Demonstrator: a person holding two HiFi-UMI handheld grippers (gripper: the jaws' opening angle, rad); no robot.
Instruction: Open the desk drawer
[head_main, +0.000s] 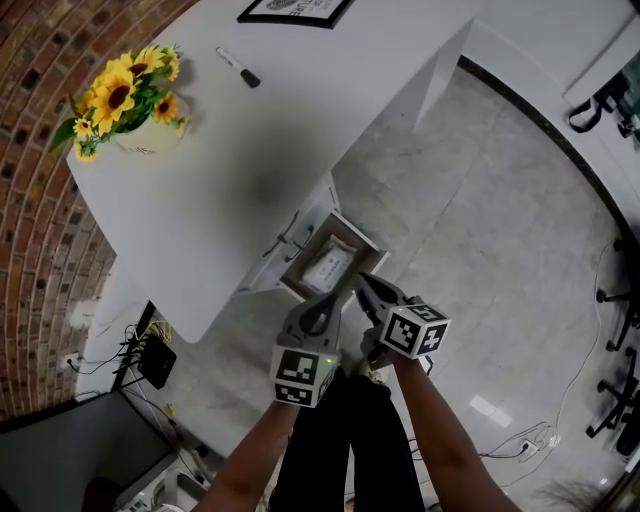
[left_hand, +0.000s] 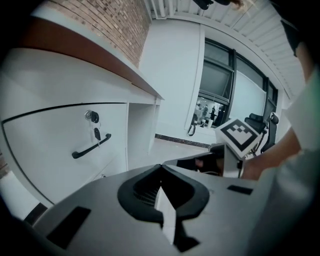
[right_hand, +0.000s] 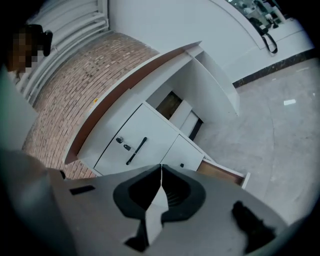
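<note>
The drawer (head_main: 300, 283) stands pulled out of the front of the white desk (head_main: 200, 210), just below the desktop's near edge. Its long axis runs straight out from the desk front, and its front panel faces the person. In the head view it points toward the lower right. The tray shows a wood-coloured inside, with a flat white packet (head_main: 328, 266) lying in it. In the right gripper view the same drawer juts out at the lower right, beside a small white door and clear of the jaws.

The left gripper (head_main: 333, 295) and the right gripper (head_main: 362, 283) hang side by side just in front of the drawer's outer end, both aimed at the desk. Each gripper's own view shows its jaws brought together, tips meeting, with nothing between them. No view shows either one touching the drawer.

To the drawer's side is a white cabinet door (left_hand: 60, 150) with a dark bar handle (left_hand: 91, 146) and a key (left_hand: 96, 134) hanging in the lock above it. On the desktop stand a pot of sunflowers (head_main: 128, 95), a marker pen (head_main: 238, 68) and a black frame (head_main: 295, 9).
</note>
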